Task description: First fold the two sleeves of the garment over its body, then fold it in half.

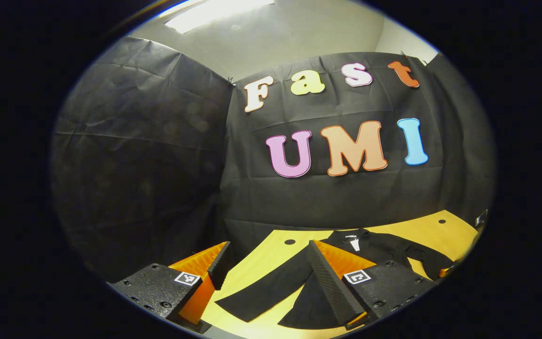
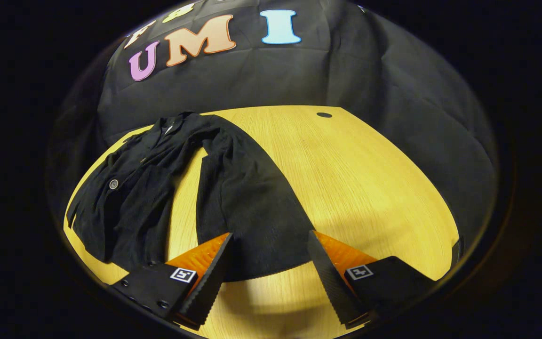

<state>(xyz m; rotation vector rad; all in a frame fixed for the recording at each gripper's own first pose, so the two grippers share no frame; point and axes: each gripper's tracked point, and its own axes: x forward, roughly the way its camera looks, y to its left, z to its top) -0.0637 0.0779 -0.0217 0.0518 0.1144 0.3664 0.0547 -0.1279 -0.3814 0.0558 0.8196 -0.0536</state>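
Lay spread flat across wooden table (image 2: 355,179): black garment (image 2: 167,188), sleeve (image 2: 252,212) toward six o'clock. Hovered, fingers apart, gripping nothing: right gripper (image 2: 268,278), left gripper (image 1: 271,278).

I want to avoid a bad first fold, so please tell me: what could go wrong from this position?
1. The right gripper is open just before the cuff of the black jacket's right sleeve. The cuff lies flat on the wooden table, so the fingers may slide over it or scrape the wood.
2. The left gripper, also open, points high at the booth wall, so its sleeve could be missed.
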